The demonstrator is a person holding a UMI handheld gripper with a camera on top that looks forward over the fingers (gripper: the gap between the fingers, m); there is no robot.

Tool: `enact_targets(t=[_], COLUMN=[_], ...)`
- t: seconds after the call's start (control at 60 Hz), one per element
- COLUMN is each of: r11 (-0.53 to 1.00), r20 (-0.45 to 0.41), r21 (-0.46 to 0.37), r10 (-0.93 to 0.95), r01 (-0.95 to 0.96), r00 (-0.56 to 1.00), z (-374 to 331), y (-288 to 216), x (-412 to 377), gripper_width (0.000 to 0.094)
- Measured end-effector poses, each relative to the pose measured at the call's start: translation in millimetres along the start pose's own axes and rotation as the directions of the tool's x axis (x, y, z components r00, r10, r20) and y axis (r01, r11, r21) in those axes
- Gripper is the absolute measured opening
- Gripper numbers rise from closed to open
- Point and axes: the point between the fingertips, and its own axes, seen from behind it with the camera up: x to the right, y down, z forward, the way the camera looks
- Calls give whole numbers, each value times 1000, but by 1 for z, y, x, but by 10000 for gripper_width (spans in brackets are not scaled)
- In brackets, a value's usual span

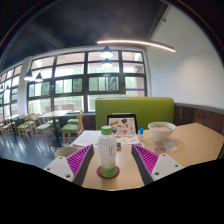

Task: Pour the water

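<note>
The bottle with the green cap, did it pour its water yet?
Not yet. The bottle stands upright on the table with its green cap on, so nothing looks poured. In hand: the gripper has its jaws open around the bottle, not squeezing it. Left: grip it, open it, and pour, maybe into the white bowl beyond.

Upright green-capped bottle (106,150) on coaster

Claw (107,160); magenta pads (146,158) on white fingers

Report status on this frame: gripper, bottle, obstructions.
Gripper open, bottle standing between the fingers, not clamped. Bottle upright on the table, green cap on. Bowl beyond, to one side. Nothing in the way.
</note>
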Motion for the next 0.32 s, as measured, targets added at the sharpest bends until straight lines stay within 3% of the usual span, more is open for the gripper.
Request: enact_targets(t=[0.317], r11=[1000], r20=[58], r21=[12], r10=[-25], r01=[25], r00=[998], z=[-109], y=[11], x=[-7], gripper_width=[830])
